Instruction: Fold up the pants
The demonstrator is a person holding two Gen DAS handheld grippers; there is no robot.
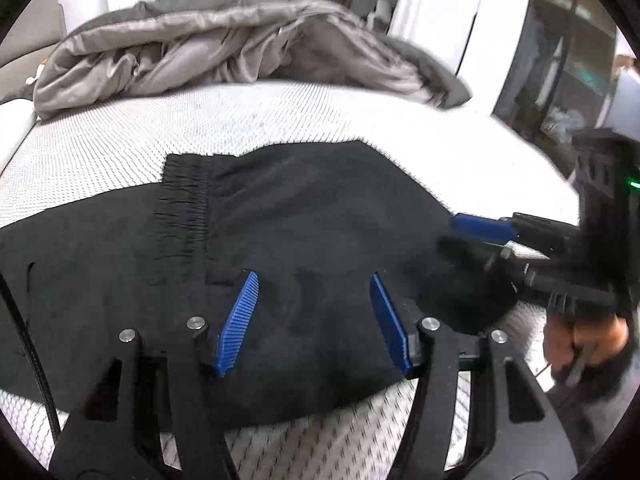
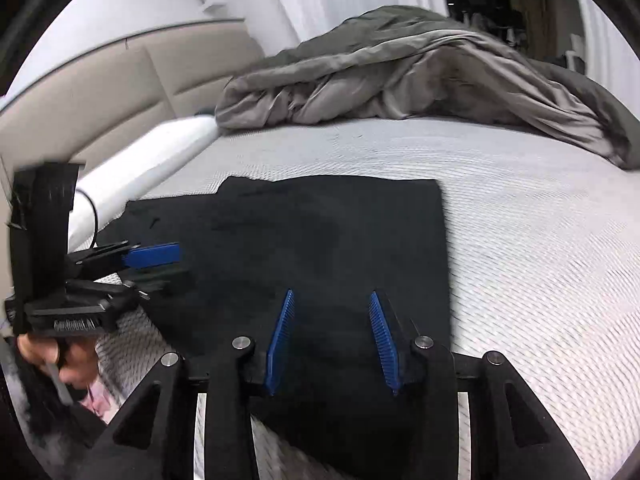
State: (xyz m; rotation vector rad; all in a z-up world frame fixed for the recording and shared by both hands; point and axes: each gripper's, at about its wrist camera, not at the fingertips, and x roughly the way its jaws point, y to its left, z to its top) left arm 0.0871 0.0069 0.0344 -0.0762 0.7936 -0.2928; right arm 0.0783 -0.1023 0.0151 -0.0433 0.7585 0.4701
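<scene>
Left gripper (image 1: 314, 320): nearest in the left wrist view, blue ribbed pads spread apart over black cloth, nothing between them.

Right gripper (image 2: 332, 340): nearest in the right wrist view, pads likewise spread wide above the cloth, gripping nothing. From the left wrist view it shows side-on at the right, blurred, one blue pad over the cloth's right end; whether it touches the fabric cannot be told.

Right hand (image 1: 584, 344): on the handle, low at the right.

Left hand (image 2: 60, 356): on its handle, low at the left.

Pants (image 1: 248, 264): black, lying flat and partly folded on the near part of the mattress, elastic waistband (image 1: 184, 200) turned toward the far side.

Mattress (image 1: 280, 120): white, quilted, carrying everything.

White bolster (image 2: 140, 176): along the mattress's left edge.

Grey duvet (image 1: 224, 36): bunched in a heap along the far edge.

Headboard (image 2: 100, 92): beige, padded, beyond the bolster.
</scene>
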